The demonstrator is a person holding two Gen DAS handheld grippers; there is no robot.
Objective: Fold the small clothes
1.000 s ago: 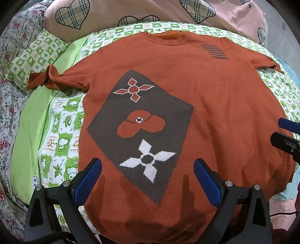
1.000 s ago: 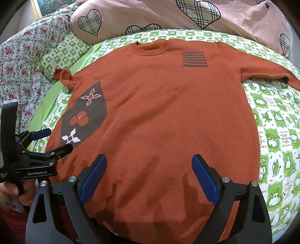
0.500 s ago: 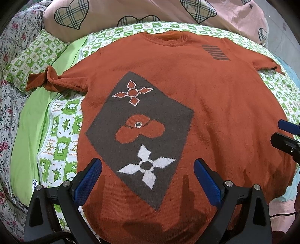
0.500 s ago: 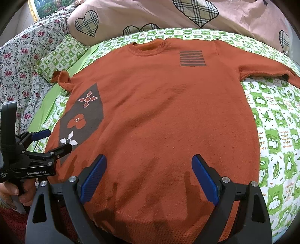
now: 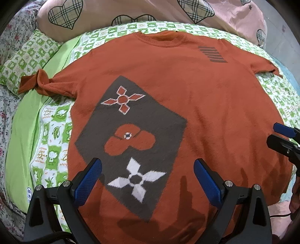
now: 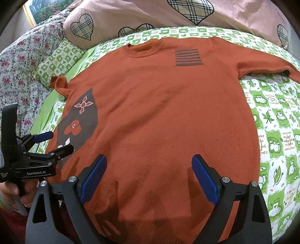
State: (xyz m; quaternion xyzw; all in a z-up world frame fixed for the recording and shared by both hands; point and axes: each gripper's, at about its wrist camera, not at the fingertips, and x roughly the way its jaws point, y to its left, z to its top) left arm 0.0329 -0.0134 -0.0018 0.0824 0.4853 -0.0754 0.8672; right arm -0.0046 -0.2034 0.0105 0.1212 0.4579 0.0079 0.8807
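Sweater, rust-orange knit, lies flat and face up on the bed, collar toward the head edge, hem at the foot edge.

Left wrist view: left gripper spread wide, holding nothing, hovering over the hem above the grey diamond patch with three flower motifs. One sleeve is bunched and twisted, reaching toward the green checked pillow at the bed's side edge. Grey stripe block sits on the chest near the other sleeve. Right gripper's fingertips enter at the frame's right edge, over the sweater's side; its jaws are parted.

Right wrist view: right gripper spread wide, empty, over the plain orange hem area. Left gripper is visible side-on over the patch corner, jaws apart, a hand gripping its handle. Other sleeve is laid out straight toward the bed's far side edge. Pink heart-print pillow along the head edge; floral quilt beside the checked pillow.
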